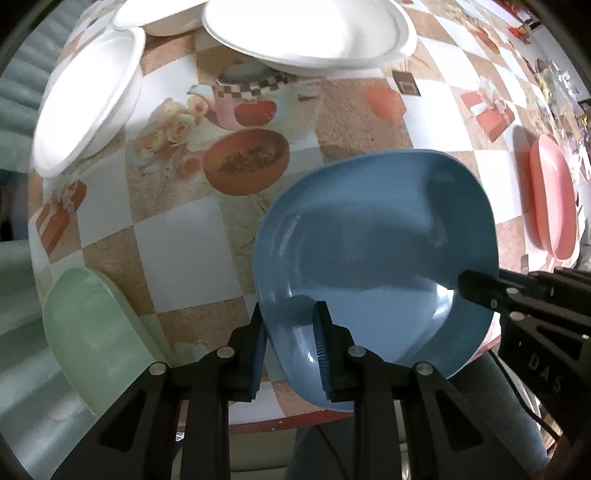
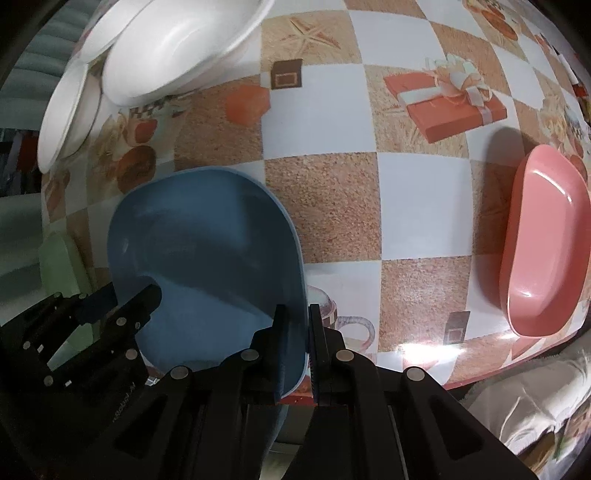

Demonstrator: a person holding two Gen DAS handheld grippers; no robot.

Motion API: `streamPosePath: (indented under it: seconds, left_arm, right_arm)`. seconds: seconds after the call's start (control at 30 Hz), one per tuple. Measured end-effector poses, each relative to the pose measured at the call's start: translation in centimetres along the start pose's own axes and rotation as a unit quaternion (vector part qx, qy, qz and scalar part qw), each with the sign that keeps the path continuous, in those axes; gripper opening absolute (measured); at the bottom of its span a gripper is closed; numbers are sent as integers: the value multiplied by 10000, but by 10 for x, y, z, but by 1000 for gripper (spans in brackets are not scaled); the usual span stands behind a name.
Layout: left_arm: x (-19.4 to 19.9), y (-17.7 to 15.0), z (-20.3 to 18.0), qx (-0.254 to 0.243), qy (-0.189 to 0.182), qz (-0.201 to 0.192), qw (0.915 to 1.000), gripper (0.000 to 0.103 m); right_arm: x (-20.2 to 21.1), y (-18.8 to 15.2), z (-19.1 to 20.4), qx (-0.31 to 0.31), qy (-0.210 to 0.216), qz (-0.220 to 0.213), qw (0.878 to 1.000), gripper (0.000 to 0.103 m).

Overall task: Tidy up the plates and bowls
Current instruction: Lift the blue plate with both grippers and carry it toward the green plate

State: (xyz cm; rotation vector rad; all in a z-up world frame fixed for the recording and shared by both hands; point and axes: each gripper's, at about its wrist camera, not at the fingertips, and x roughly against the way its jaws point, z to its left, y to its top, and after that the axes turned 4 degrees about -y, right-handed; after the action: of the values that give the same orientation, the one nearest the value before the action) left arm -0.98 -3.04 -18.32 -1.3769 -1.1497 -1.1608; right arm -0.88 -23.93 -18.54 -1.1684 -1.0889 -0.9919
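From the left wrist, the left gripper [image 1: 290, 345] is pinching the near left rim of the blue bowl [image 1: 369, 251], one pad inside and one outside. The bowl spreads up and to the right of the jaws, its long way running from them toward the far right. The right gripper [image 1: 476, 290] bites the rim on the other side. A green bowl [image 1: 88, 332] sits left of the jaws, white plates [image 1: 310, 33] lie far ahead and a pink bowl [image 1: 554, 203] far right. From the right wrist, the right gripper [image 2: 296, 345] is clamped on the blue bowl's [image 2: 199, 236] near right rim. The bowl stretches up and left of the jaws, and the left gripper [image 2: 122, 299] holds its left edge. Both hands are equally close, so I think the bowl travels between them.
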Motion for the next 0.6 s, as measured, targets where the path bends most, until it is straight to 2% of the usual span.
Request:
streamPosePath:
  seconds: [0.23,0.37,0.4,0.6]
  left_arm:
    - [19,-7,8,129,31,-320,9994,27]
    - [24,-13,11,188,86,-378,9991,27]
    - [25,-22,4,206,101,-393,9990,27]
    - [34,-27,0,345,105,-548,9978,27]
  right_arm:
    - [16,1,12,214,-75,-87,9997,11]
    - [23,2,22,316,-80,-125,9994,11]
    - [25,2,23,347,-87,-139,9993,11]
    - [41,6,37,549,-132,-239,9981,11]
